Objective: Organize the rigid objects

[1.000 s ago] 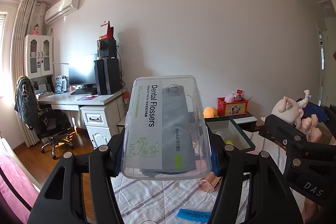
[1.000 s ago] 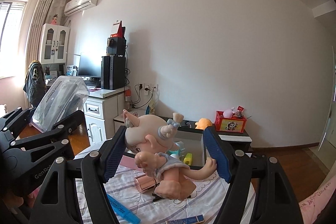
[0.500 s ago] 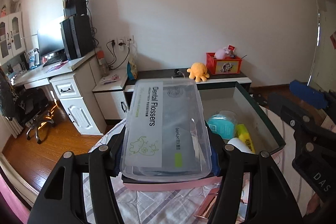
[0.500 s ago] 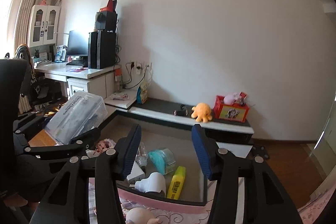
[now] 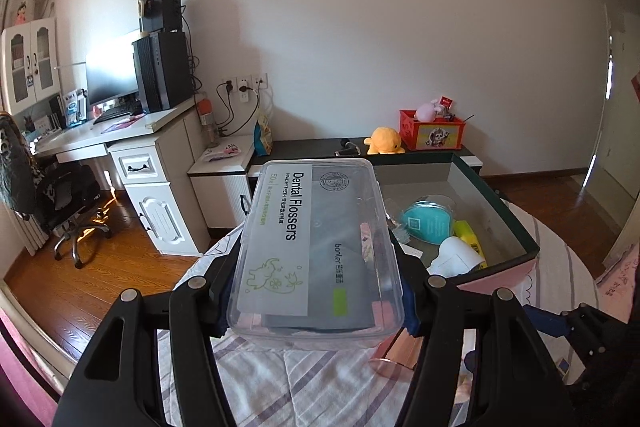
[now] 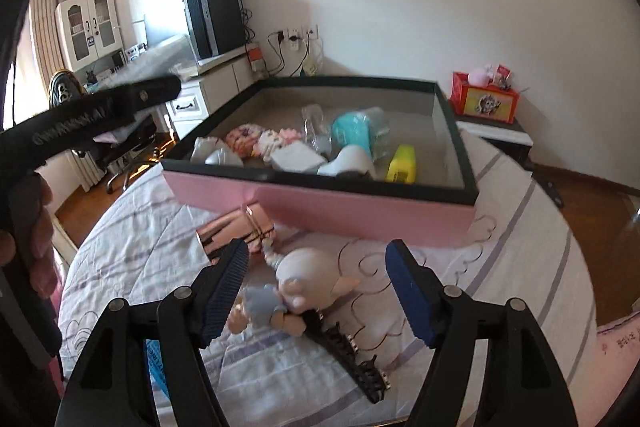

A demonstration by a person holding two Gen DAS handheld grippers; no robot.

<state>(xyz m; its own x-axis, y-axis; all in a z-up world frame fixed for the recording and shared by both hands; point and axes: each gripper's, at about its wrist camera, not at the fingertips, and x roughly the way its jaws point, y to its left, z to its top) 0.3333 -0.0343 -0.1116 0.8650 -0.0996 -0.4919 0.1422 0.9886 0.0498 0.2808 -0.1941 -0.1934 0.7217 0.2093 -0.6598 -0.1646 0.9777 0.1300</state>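
My left gripper [image 5: 316,291] is shut on a clear plastic Dental Flossers box [image 5: 316,247] and holds it in the air before the near left part of the pink storage box [image 5: 500,269]. My right gripper [image 6: 316,291] is open and empty above a pig figurine [image 6: 296,291] that lies on the striped bed cover. The pink box [image 6: 320,201] with a dark rim holds a teal dispenser [image 6: 354,131], a yellow item [image 6: 402,163], white items and beaded pieces. The left gripper shows blurred at the left of the right wrist view [image 6: 104,107].
On the bed cover [image 6: 500,247] near the figurine lie a rose-gold case [image 6: 232,231], a black hair clip [image 6: 352,359] and a blue packet [image 6: 154,367]. Beyond the bed stand a white desk [image 5: 132,147], a low dark cabinet with an orange plush [image 5: 384,141] and a red box [image 5: 432,131].
My right gripper let go of the pig figurine, which now lies on the bed, and tilted down over it. My left gripper carried the flosser box towards the pink box.
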